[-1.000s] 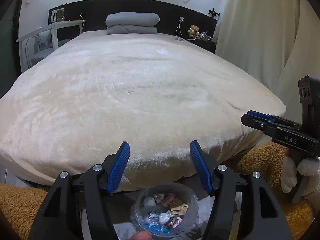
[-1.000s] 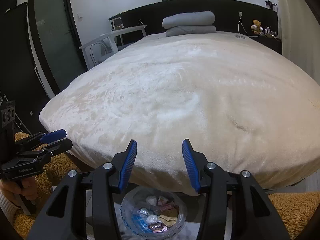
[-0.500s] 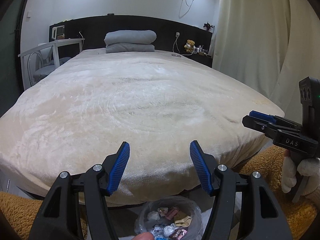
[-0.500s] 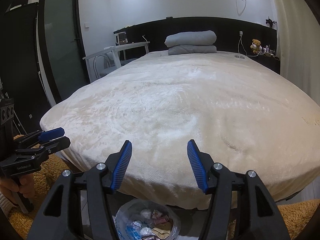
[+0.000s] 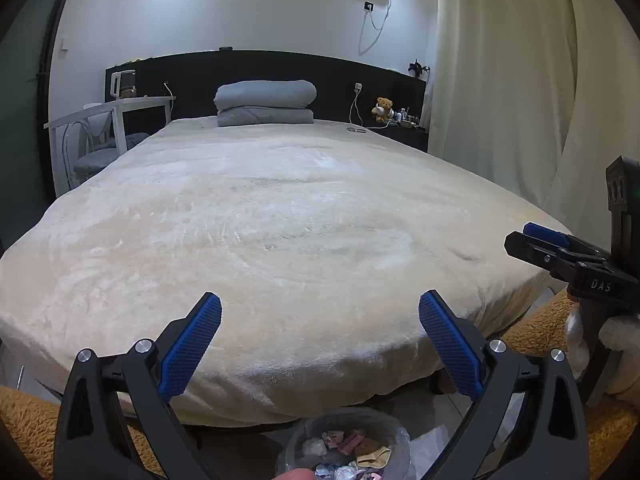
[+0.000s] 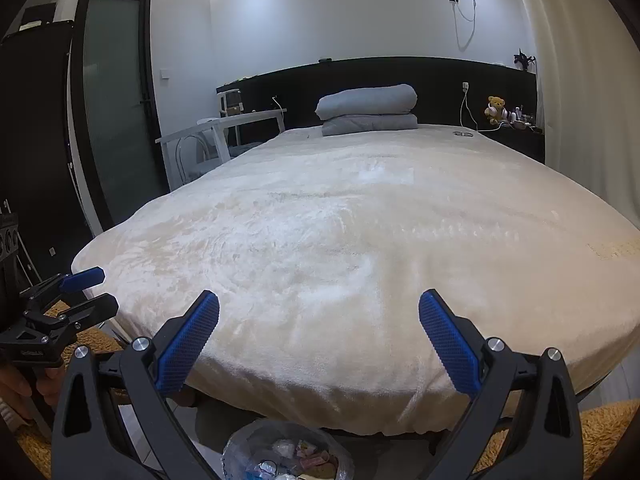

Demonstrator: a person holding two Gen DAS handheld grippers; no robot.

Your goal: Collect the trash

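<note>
Both tools are spreading apart right now with nothing between the pads: the left tool [image 5: 320, 344] and the right tool [image 6: 319, 340] both hover over the foot of the bed [image 5: 280, 220]. The trash is down in the bag-lined bin [image 5: 348, 452] on the floor just below, full of wrappers and crumpled tissue. The cream blanket [image 6: 340, 240] shows 0 litter that I can spot, so I'd guess the collecting step is about finished. Next move probably calls for scanning the floor and the orange rug [image 5: 532, 332] for strays.
</note>
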